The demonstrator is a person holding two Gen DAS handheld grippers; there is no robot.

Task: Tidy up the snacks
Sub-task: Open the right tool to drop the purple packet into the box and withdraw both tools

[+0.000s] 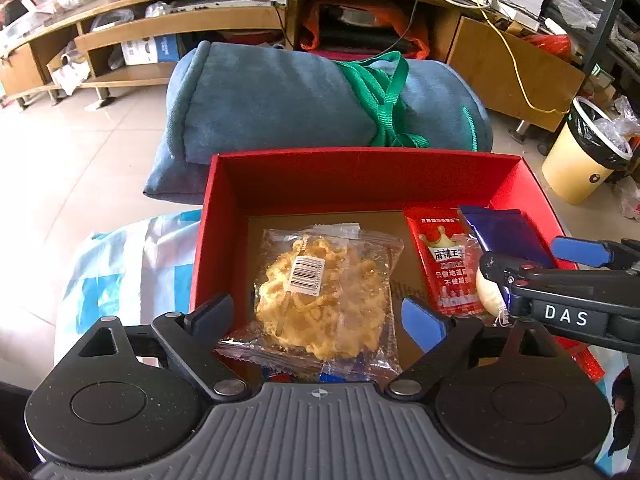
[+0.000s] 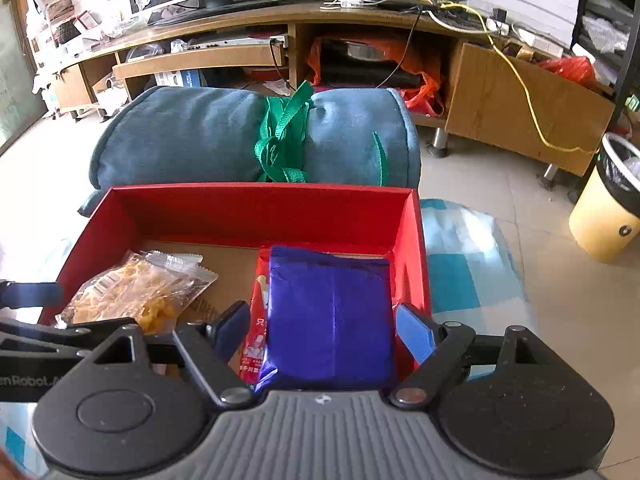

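A red box holds the snacks; it also shows in the right wrist view. A clear packet of golden fried snack lies in its left half, between the wide-open fingers of my left gripper. A red packet lies at the right, partly under a blue packet. In the right wrist view the blue packet lies on the red packet between the open fingers of my right gripper. The golden snack lies to the left.
A rolled blue cushion tied with green straps lies behind the box. A blue-and-white cloth lies under the box. A yellow bin stands at the right. A wooden TV stand runs along the back.
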